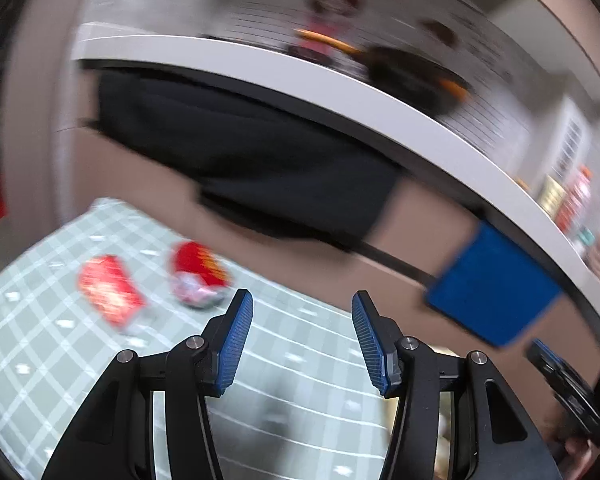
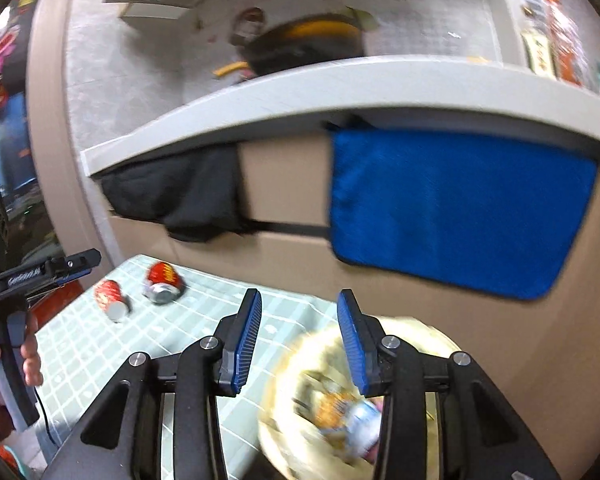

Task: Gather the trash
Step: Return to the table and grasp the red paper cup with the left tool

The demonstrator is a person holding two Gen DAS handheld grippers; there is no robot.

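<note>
Two crushed red cans lie on the green checked tablecloth (image 1: pixel 60 360): one (image 1: pixel 110 294) to the left, the other (image 1: pixel 198 272) beside it, both blurred. My left gripper (image 1: pixel 302 300) hangs open above the cloth, to the right of both cans, with nothing between its fingers. In the right wrist view the same cans (image 2: pixel 112 300) (image 2: pixel 164 278) lie at the cloth's far left corner. My right gripper (image 2: pixel 299 298) is open and empty over the left rim of a pale bin (image 2: pixel 420 328). An orange and silver can (image 2: pixel 356 420) lies inside the bin. A hand holds the left gripper (image 2: pixel 76 264) at the left edge.
A white counter edge (image 2: pixel 340 80) runs across above a brown cabinet front. A blue cloth (image 2: pixel 460 208) and a black cloth (image 2: pixel 180 196) hang from it. A black pan (image 2: pixel 300 44) stands on the counter. The right gripper (image 1: pixel 548 356) shows at the right edge of the left wrist view.
</note>
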